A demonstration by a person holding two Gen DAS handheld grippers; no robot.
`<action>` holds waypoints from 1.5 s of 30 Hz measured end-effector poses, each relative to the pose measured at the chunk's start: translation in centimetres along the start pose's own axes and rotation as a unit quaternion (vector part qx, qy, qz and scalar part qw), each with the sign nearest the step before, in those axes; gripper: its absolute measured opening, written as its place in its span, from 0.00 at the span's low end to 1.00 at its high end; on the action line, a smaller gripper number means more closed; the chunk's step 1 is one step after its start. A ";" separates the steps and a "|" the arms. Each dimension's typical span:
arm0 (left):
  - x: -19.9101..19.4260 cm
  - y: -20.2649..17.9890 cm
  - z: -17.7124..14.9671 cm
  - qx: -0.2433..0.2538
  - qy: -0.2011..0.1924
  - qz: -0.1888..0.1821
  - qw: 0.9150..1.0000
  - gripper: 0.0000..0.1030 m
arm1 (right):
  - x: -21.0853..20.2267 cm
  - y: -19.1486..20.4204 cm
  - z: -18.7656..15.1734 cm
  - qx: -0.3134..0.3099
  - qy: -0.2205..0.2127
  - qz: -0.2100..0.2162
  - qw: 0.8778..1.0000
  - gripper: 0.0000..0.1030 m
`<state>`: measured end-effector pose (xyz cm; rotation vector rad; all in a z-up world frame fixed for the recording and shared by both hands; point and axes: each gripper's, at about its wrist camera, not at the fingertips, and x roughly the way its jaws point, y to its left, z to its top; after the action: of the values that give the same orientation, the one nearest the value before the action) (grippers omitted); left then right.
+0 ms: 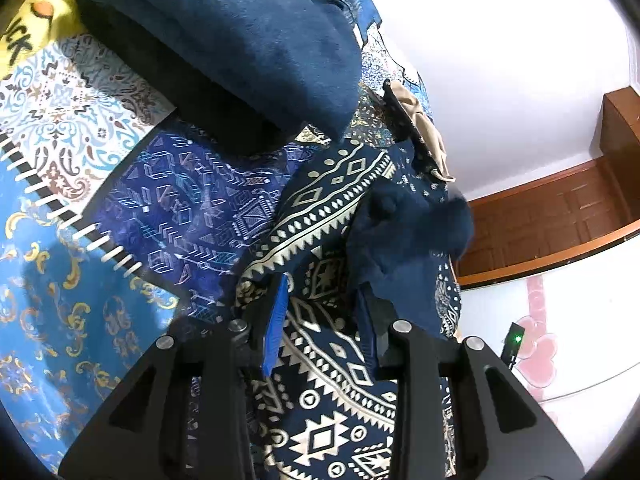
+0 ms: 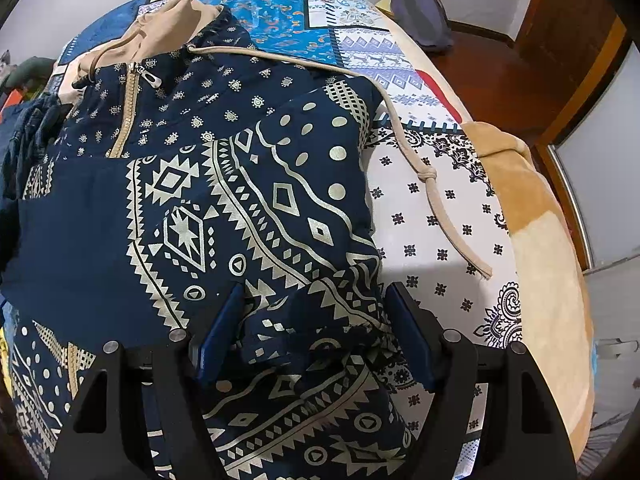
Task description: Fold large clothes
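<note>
Both wrist cameras ride just behind their black two-finger grippers, close above the bed: the left looks slantwise down over the navy hooded jacket with cream geometric print (image 1: 320, 216) toward folded blue clothes (image 1: 240, 40), the right peers steeply onto that same jacket (image 2: 240, 184), the one thing they share.

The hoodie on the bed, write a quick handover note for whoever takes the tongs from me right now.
Left tongs: open, over the patterned navy hoodie, holding nothing.
Right tongs: open, straddling a bunched fold at the hoodie's edge, not clamped.
Hoodie lies zip-side up on the patchwork bedspread, tan hood at the far end, drawstring trailing onto the bedspread.
Folded blue and black clothes are stacked beside it.
Done: one side looks folded in.
Left: probably the remaining folds, tucking in the drawstring, then stacking.
</note>
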<state>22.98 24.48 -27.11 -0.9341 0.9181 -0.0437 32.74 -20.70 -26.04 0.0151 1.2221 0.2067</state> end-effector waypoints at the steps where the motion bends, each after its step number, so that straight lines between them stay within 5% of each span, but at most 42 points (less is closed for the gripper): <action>1: -0.2 -0.2 -0.2 0.011 0.000 0.014 1.000 0.32 | -0.1 0.1 0.0 -0.001 0.000 -0.003 1.000 0.67; 5: -1.2 -1.9 -0.5 0.083 -0.020 0.123 0.989 0.32 | -0.6 0.7 -0.1 -0.008 0.000 -0.017 1.000 0.67; 12: -2.4 -6.6 0.0 0.199 -0.036 0.202 0.958 0.32 | -3.6 3.3 1.1 -0.058 -0.031 -0.028 0.997 0.67; 16: -2.1 -10.4 0.7 0.274 -0.045 0.228 0.933 0.33 | -6.1 4.8 3.3 -0.072 -0.071 -0.016 0.995 0.67; 22: 0.4 -16.5 3.2 0.330 -0.065 0.226 0.914 0.47 | -8.1 5.9 8.0 -0.059 -0.117 0.008 0.991 0.67; 27: 3.7 -19.4 6.5 0.322 -0.063 0.204 0.922 0.49 | -7.9 7.2 11.7 -0.058 -0.135 0.019 0.989 0.68; 32: 8.1 -20.1 10.7 0.276 -0.043 0.179 0.943 0.49 | -5.8 8.0 15.4 -0.062 -0.133 0.028 0.989 0.68; 40: 14.6 -18.0 16.1 0.183 -0.017 0.165 0.969 0.49 | 1.0 9.4 21.7 -0.043 -0.100 0.035 0.993 0.67; 45: 18.9 -16.1 17.9 0.155 0.022 0.157 0.975 0.49 | 6.2 9.6 24.6 -0.014 -0.050 0.014 0.999 0.60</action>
<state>52.90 18.90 -23.60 -0.4929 1.0570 0.0611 56.28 -7.84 -22.18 0.0171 1.1188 0.2446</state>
